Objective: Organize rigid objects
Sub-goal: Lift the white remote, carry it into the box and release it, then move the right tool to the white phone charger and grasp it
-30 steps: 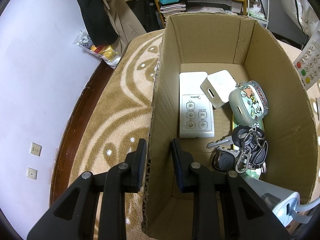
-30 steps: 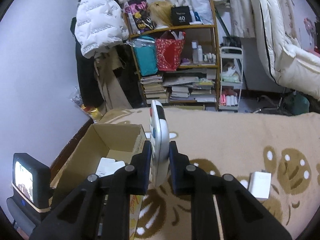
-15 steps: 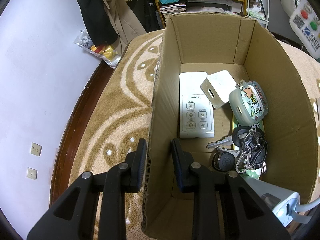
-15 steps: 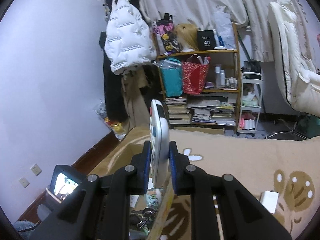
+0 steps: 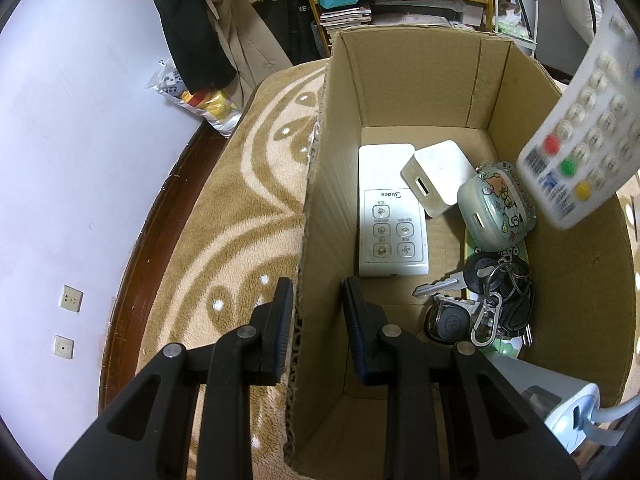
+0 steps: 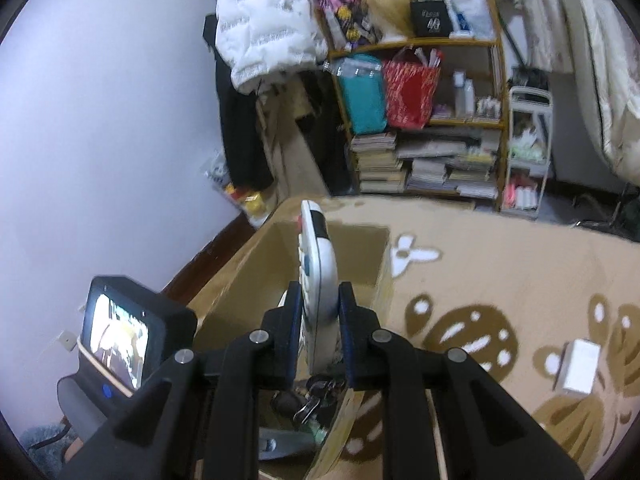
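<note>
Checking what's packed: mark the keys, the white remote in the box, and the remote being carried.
keys (image 5: 494, 306), left wrist view, on the ring cluster
white remote (image 5: 390, 216), left wrist view, button panel
carried remote (image 6: 318, 268), right wrist view, its edge

Cardboard box (image 5: 420, 92) on patterned rug (image 5: 240, 208)

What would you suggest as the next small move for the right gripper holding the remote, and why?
Probably lower the remote into the cardboard box before opening. The right gripper clamps it on edge above the box's open top, the left gripper straddles the box wall, and bare floor shows between the flat white controller and the keys.
</note>
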The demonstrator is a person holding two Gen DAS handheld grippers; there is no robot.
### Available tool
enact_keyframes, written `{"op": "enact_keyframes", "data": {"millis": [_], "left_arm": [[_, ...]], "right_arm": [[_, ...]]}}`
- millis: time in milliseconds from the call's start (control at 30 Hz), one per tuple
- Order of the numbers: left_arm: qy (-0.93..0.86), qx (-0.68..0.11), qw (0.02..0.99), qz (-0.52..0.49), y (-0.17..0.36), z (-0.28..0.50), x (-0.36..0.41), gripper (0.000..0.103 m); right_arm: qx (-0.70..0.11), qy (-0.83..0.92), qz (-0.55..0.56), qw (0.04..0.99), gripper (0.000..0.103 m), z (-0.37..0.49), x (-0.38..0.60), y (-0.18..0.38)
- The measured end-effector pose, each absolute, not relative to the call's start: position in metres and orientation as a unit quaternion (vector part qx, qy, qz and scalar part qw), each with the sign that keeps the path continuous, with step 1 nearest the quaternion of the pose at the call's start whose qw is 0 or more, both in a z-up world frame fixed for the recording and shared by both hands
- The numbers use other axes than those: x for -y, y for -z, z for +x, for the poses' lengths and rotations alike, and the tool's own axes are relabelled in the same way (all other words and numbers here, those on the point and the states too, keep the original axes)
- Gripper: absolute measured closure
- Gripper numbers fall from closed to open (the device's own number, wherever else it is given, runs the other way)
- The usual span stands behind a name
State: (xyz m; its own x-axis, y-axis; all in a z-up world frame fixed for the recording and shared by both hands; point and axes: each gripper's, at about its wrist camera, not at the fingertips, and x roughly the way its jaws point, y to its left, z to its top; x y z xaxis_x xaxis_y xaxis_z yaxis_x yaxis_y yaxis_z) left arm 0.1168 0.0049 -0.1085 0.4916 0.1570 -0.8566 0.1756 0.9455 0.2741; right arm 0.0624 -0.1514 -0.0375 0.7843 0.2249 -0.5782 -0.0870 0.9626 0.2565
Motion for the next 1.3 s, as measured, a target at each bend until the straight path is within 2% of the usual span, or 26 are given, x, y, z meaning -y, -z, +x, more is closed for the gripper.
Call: {"op": "enact_keyframes", "data": {"millis": [233,600,800,1000,1067,1133,1300], "left_arm": [[0.005,-0.504,0.848,0.165,0.108,0.117,-0.005,0.078],[0.005,-0.504,0.848,0.167,0.110,0.117,-0.003,0.078],[0.005,-0.505,0.847,0.165,0.110,0.118,-0.002,0.077],[0.004,-0.505,0.847,0.165,0.109,0.118,-0.003,0.077],[0.004,-0.505,0.847,0.166,0.109,0.118,-0.003,0.077],[0.004,-0.504,0.847,0.166,0.108,0.117,-0.003,0.077],[0.004,-0.504,0.847,0.166,0.108,0.117,-0.003,0.076]], "right_arm": [[-0.343,-0.125,0.178,0.914,0.084,0.070,0.160,0.057],[-0.377,-0.124,0.191,0.898,0.085,0.082,0.161,0.081],[-0.364,-0.115,0.186,0.905,0.084,0.080,0.165,0.075],[-0.350,-0.101,0.132,0.922,0.083,0.076,0.159,0.060],[-0.348,-0.098,0.122,0.924,0.074,0.074,0.158,0.055],[-0.343,-0.095,0.121,0.927,0.056,0.072,0.160,0.054],[-0.346,-0.082,0.127,0.926,0.040,0.071,0.168,0.057]]}}
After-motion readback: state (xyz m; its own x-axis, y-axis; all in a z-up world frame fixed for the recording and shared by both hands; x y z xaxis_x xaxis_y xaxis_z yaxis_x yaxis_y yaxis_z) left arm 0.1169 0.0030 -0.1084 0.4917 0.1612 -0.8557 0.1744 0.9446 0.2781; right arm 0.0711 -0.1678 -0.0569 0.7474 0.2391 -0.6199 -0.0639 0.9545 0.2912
